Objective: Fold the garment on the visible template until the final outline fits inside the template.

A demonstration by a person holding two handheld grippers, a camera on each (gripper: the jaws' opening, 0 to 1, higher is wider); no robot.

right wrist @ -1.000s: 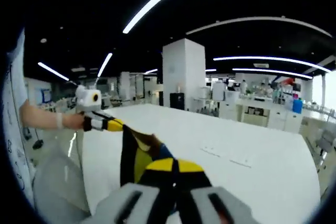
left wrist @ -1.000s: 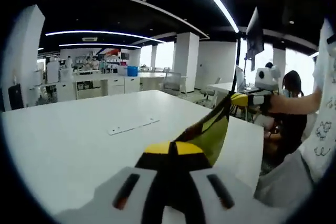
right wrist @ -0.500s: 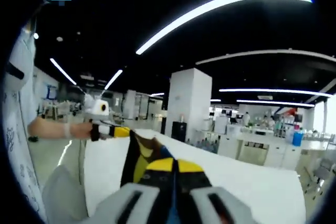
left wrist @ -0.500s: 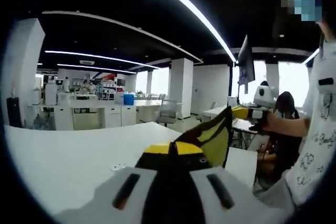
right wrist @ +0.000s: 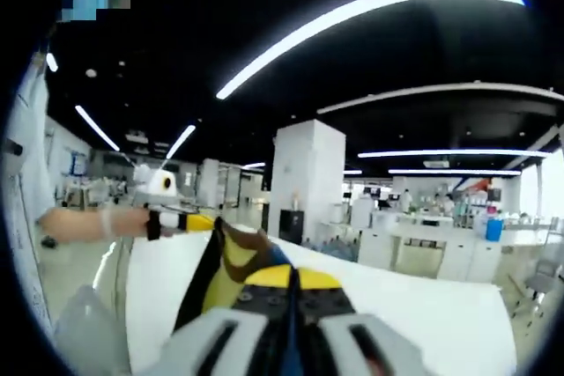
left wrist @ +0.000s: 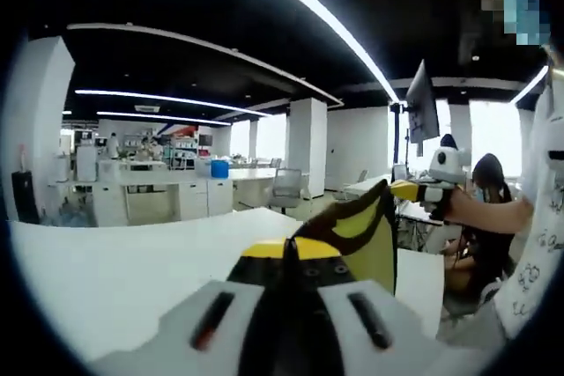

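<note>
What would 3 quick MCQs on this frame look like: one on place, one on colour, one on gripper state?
1. Where is the garment?
A. Flat on the table
B. Held up between the two grippers, above the white table
C. Hanging from the ceiling light

2. What colours does the garment show?
A. Yellow and black
B. Red and white
C. Plain grey

3. How do the jaws of the left gripper and the right gripper stand?
A. Both wide open
B. One open, one shut
C. Both shut on the garment

Answers:
1 B: in the left gripper view the cloth spans from the near jaws to the far gripper.
2 A: both views show yellow panels with black edging.
3 C: in each view the jaws meet with cloth pinched between them.
</note>
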